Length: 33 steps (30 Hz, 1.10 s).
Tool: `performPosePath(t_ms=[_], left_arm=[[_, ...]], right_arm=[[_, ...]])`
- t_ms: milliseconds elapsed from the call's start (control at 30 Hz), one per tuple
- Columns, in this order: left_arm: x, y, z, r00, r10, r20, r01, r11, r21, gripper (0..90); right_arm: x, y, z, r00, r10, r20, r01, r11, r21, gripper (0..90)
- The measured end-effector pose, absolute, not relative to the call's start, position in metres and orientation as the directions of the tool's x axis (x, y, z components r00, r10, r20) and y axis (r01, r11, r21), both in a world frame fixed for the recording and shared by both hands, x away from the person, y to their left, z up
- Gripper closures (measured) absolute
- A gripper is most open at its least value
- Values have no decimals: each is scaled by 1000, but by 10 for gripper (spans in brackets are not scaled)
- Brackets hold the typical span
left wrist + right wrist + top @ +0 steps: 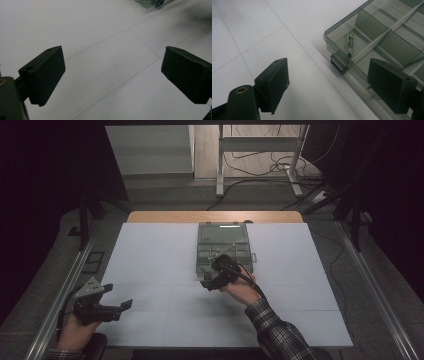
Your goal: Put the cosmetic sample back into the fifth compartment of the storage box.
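Hands work a white bench (150,250): from above, the right hand-held gripper (212,281) reaches forward to the near edge of a clear box (223,251) at bench centre, while the left hand-held gripper (117,306) rests near the left corner, pointing right. Left gripper view: jaws wide, nothing between. Right gripper view: jaws wide beside the box latch (340,63), gripping nothing. No legible writing.

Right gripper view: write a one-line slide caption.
Open right gripper poised at the latch of a clear, divided plastic organiser box.
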<state>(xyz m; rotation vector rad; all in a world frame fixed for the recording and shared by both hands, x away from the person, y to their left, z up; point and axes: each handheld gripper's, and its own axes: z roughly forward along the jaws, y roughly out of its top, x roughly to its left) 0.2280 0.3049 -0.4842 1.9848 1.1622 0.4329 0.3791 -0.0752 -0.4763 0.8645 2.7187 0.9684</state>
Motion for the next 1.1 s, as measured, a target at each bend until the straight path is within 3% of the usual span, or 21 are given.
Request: performPosePath(t_ms=[1100], left_arm=[[229,306,-484,524,845,-106,584,-266,767,61]], right_arm=[[357,-98,-467,-819,573,22,452,621,640,36]])
